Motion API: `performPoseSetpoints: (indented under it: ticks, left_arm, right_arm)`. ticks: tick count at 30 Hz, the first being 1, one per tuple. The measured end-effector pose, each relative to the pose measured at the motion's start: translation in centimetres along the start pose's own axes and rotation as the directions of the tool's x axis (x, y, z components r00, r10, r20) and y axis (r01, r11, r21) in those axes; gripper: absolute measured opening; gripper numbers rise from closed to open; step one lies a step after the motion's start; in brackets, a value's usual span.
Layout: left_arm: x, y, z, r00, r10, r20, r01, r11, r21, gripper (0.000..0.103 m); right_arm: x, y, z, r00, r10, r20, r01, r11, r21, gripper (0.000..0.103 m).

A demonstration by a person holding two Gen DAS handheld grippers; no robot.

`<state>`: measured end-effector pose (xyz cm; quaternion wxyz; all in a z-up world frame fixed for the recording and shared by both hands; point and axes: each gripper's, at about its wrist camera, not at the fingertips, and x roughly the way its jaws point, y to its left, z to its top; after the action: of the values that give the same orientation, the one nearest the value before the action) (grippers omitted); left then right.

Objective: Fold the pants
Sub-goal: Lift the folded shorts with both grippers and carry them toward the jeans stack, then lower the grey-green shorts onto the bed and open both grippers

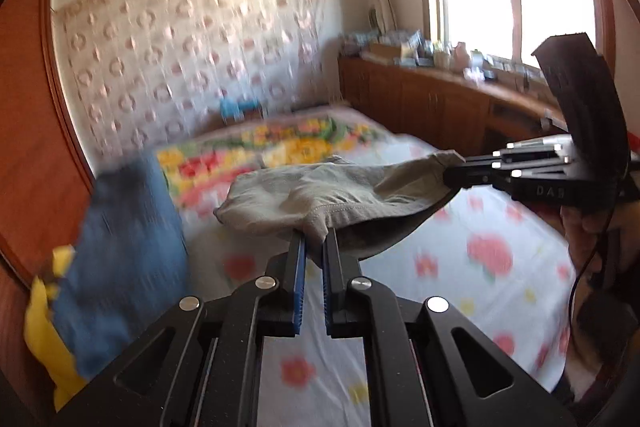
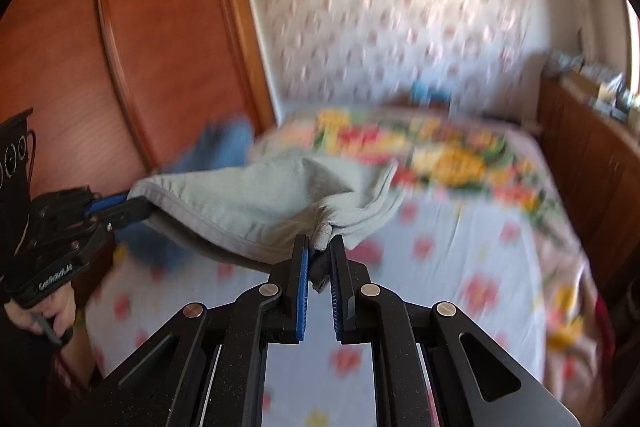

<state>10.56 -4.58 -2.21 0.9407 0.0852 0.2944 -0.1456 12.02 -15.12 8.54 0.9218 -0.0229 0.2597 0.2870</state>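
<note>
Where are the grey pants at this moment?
The grey pants hang in the air above the flowered bed sheet, stretched between the left gripper and the right gripper, whose jaws each pinch one end.

I'm seeing the grey pants (image 1: 320, 195) hanging in the air above the floral bedsheet, bunched and sagging in the middle. The fabric is stretching sideways between two pinched edges, a stitched hem showing along its lower fold. From the right wrist they (image 2: 256, 203) are looking pale grey-green, creased.
</note>
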Motion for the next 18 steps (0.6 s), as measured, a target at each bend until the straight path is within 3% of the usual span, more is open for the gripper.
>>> performPoseSetpoints:
  ticks: [4,7,17,18]
  left_arm:
    - [1.4,-1.3,-5.4,0.995,-0.039,-0.094,0.035,0.998,-0.046,0.008]
    - [1.5,-1.7,-7.5,0.992,-0.041,-0.12,0.032,0.997,-0.076,0.008]
    - [-1.0,-1.8,-7.7,0.992,-0.048,-0.113,0.035,0.993,-0.113,0.008]
    - [-1.4,-1.7,-7.9,0.992,-0.054,-0.113,0.04,0.992,-0.121,0.008]
  right_arm:
    - [2.5,0.9,-5.7,0.992,0.026,-0.123,-0.023,0.999,0.024,0.01]
    - [3.2,1.6,-7.5,0.989,0.022,-0.145,-0.019,0.999,0.026,0.01]
    - [2.2,1.4,-8.2,0.989,0.049,-0.137,-0.045,0.999,0.031,0.01]
    - [1.5,1.0,-9.6,0.989,0.049,-0.137,-0.046,0.999,0.028,0.01]
